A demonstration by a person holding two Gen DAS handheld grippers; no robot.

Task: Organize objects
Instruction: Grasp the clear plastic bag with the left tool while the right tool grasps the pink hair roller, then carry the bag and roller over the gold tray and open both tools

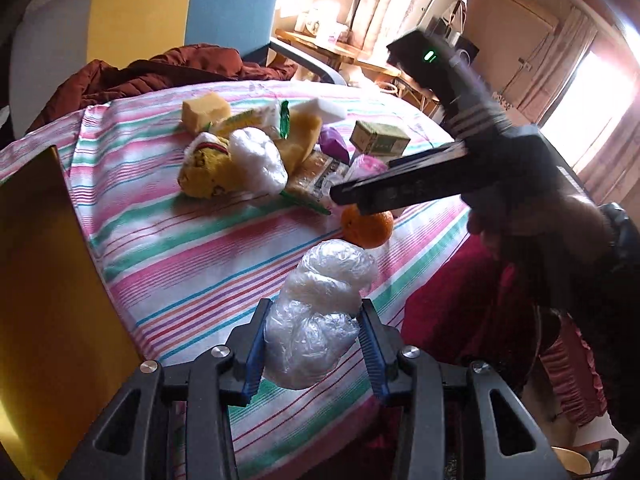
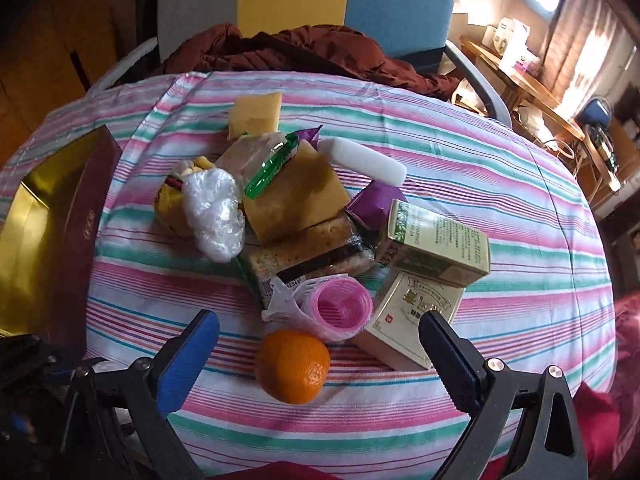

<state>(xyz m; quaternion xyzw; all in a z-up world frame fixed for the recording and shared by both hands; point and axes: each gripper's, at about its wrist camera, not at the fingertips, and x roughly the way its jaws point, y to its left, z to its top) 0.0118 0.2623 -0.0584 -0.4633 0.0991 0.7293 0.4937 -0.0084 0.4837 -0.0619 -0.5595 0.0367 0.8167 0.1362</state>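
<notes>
1. Orange (image 2: 293, 366) sits on the striped cloth (image 2: 480, 184), just ahead of the right gripper (image 2: 320, 350) and between the lines of its two blue pads, touching neither.
2. Clutter lies beyond it: a pink roller (image 2: 340, 310), two tea boxes (image 2: 436, 242), yellow sponges, a white block and a second plastic bundle.
3. Gold box (image 2: 36, 240) stands at the cloth's left edge; a chair draped with a brown jacket (image 2: 304, 50) stands behind.
4. Right gripper's jaws stand wide apart, holding nothing.
5. Left gripper (image 1: 316, 344) is clamped on a clear plastic bag bundle (image 1: 320, 312), lifted clear of the cloth.
</notes>
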